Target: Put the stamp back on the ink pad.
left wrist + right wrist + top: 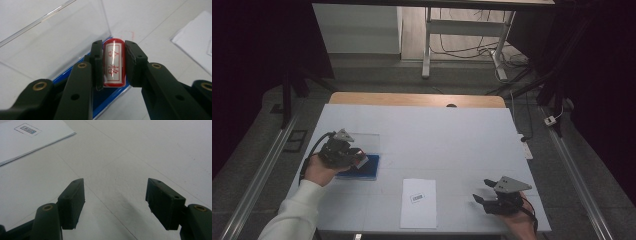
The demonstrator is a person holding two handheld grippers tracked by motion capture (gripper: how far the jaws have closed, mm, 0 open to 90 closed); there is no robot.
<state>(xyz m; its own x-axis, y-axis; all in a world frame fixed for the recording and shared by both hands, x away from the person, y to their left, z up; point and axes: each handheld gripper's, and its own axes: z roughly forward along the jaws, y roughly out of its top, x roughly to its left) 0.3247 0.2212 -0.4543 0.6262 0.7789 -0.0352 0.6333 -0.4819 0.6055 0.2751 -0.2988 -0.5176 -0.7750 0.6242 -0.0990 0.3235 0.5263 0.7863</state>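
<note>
A small red stamp with a white label and red characters sits clamped between the pads of my left gripper. In the high view that left gripper hovers over a blue ink pad case whose clear lid stands open behind it. The blue tray lies just under the stamp. My right gripper rests low over the bare white table, jaws wide apart with nothing between them; the high view has the right gripper at the front right. A white sheet with a small printed label lies between the two hands.
The white table top ends in a wooden strip at the far edge. The sheet's corner lies up and to the left of my right gripper. Desk legs and cables stand on the floor beyond the table.
</note>
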